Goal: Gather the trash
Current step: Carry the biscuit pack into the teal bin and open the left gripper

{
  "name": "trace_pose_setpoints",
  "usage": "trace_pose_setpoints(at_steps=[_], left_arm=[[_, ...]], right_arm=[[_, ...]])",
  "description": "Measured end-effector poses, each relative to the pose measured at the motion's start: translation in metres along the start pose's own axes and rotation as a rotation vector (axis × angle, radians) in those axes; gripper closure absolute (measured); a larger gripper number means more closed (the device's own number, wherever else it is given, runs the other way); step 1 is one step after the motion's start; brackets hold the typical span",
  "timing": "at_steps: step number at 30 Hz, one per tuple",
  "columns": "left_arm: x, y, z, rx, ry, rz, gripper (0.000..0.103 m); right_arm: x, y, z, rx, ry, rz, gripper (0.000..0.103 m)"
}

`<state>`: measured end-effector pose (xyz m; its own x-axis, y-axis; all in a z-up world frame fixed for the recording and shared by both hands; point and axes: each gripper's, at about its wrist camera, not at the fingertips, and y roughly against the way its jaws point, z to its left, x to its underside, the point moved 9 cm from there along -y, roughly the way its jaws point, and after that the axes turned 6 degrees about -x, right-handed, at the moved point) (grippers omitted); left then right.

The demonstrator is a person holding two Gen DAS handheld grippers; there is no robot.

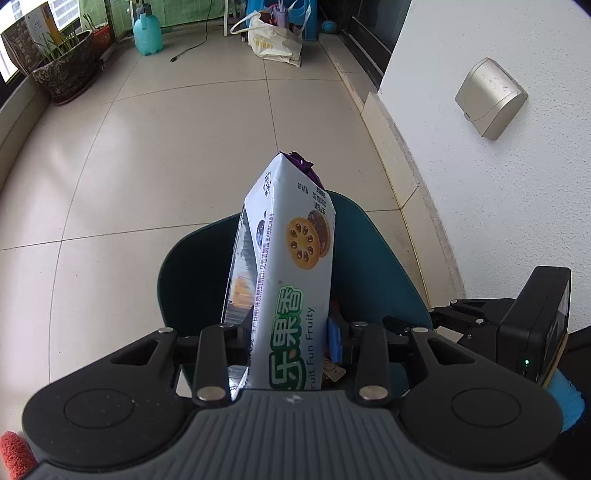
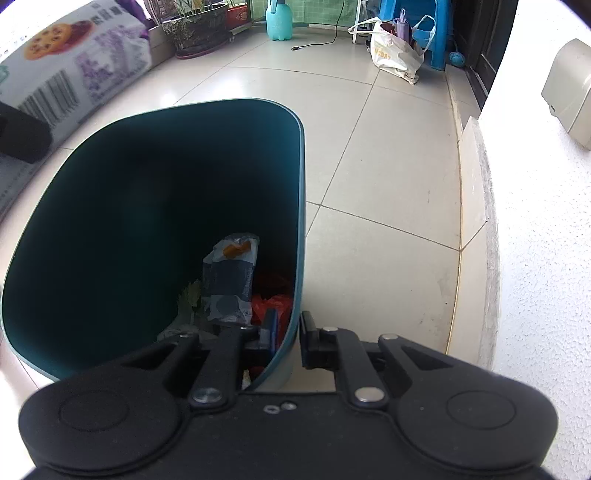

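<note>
Biscuit pack, a long pale blue-white wrapper printed with round cookies and a torn purple end, stands up between the fingers of the left gripper, which are clamped on its lower part. It hangs above the dark teal bin, whose open mouth shows behind the pack in the left wrist view. In the right wrist view the same pack enters at about ten o'clock, up beside the bin's rim and not yet inside it.

Right gripper pinches the bin's near wall at its rim, one finger inside and one outside, closed almost together on the thin plastic. Inside the bin lie a crumpled grey-blue snack wrapper, some red plastic and a pale scrap at the bottom.

My reading is that the carry-to-bin step is in hand: one piece of trash is lifted, the bin is steadied, and the drop remains. The next move calls for bringing the pack over the opening, tipping its long end downward so it clears the rim, then parting the left fingers.

Around this, the floor is pale glossy tile. A white textured wall with a beige covered socket rises at three o'clock. Far off at twelve o'clock sit a plant pot, a turquoise spray bottle and a cloth bag.
</note>
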<state>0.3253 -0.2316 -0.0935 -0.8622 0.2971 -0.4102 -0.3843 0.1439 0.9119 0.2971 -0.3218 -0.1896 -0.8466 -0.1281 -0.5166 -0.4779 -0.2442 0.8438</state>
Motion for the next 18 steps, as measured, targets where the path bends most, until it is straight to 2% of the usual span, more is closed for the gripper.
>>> trace_pose_setpoints(at_steps=[5, 10, 18], left_arm=[[0.008, -0.051, -0.013, -0.019, 0.002, 0.107, 0.069], [0.027, -0.101, -0.016, -0.075, -0.011, 0.198, 0.069], [0.039, -0.147, -0.019, -0.105, -0.008, 0.269, 0.068]], right_arm=[[-0.001, 0.000, 0.000, -0.004, 0.001, -0.003, 0.092], [-0.001, 0.000, -0.001, -0.012, 0.002, -0.005, 0.092], [0.000, 0.000, -0.002, -0.024, -0.003, -0.010, 0.091]])
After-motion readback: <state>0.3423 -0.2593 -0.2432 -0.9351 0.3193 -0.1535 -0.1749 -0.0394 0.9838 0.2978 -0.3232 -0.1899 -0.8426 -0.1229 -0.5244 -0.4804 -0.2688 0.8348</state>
